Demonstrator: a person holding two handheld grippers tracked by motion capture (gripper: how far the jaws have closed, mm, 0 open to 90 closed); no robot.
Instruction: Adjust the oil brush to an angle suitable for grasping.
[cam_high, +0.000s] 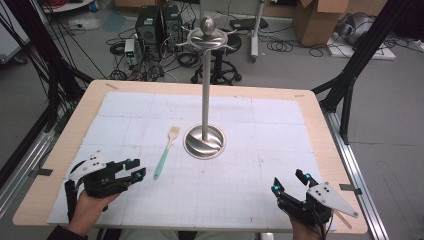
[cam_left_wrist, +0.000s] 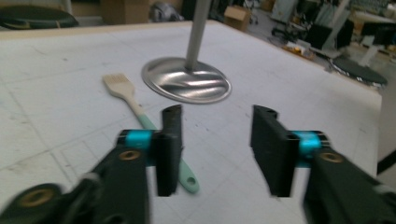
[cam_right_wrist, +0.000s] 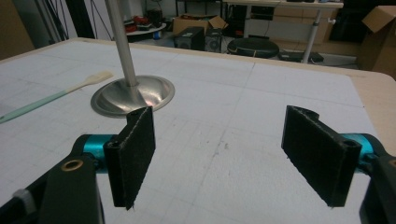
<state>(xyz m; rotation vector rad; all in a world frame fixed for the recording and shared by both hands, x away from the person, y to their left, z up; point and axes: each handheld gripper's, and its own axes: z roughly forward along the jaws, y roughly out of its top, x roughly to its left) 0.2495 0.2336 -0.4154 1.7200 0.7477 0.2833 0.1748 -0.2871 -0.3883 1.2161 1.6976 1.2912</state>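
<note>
Beside the steel stand (cam_high: 205, 141), mint-handled pastry brush (cam_high: 165, 152) lying flat, left tool (cam_high: 134, 168) wide open, empty.

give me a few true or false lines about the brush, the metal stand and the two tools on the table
1. The brush lies flat on the table, left of the metal stand. True.
2. The left tool is shut on the brush handle. False: its jaws stand open, holding nothing.
3. The right tool is open and empty. True.
4. The brush hangs from the stand's top. False: it lies on the white mat.
5. The brush bristles point toward the person. False: they point away, the green handle nearer.
</note>
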